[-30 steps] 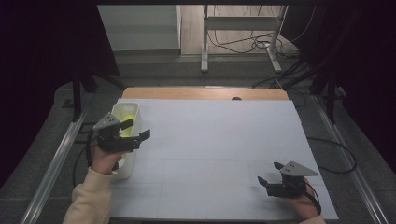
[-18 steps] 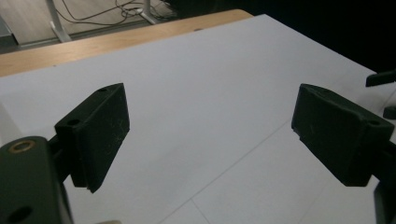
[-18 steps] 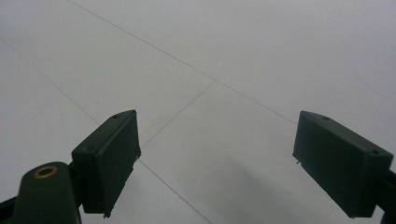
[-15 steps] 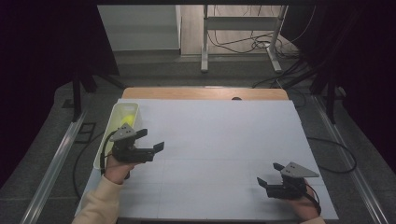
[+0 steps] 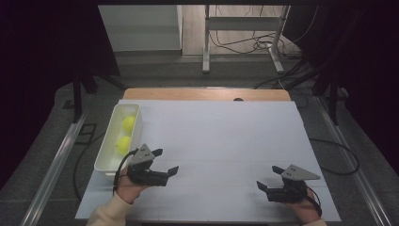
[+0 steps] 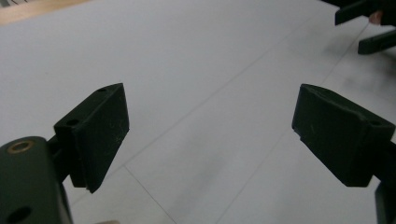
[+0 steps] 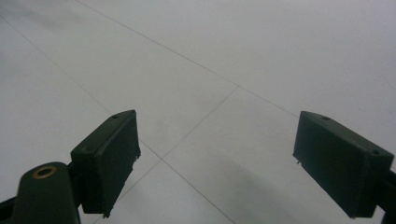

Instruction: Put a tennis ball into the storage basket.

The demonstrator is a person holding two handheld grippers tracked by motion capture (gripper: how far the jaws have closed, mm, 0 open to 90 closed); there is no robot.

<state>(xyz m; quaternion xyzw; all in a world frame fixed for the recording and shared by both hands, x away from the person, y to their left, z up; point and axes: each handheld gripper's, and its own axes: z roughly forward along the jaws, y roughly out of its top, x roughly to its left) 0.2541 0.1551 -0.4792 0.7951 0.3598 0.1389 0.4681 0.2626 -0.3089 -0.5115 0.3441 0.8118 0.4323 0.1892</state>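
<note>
1. The left gripper (image 5: 165,162) hung low over the white table (image 5: 226,136), just beside the near end of the white bin (image 5: 104,155). Its jaws stood wide apart with nothing between them; the left gripper view confirmed it, bare tabletop across the whole gap.

2. Two yellow balls (image 5: 128,124) lay inside the bin, one toward the far end, the other (image 5: 123,144) nearer the person. Both sat well down between the bin's walls, close to each other, though whether they touched I could not tell.

3. The right gripper (image 5: 269,180) rested near the table's front edge on the other side, well apart from the bin. Its jaws were spread wide too, holding nothing, with plain table showing between them.

4. My read: the balls looked settled in the bin and both hands were parked, so the step in hand was a clean rest.

5. To do that well, the left gripper needed to stay clear of the bin's near corner; a nudge there could slide the light bin or set the balls rolling.

6. Jaws were best kept wide and level above the surface, cables trailing free behind the wrists.
</note>
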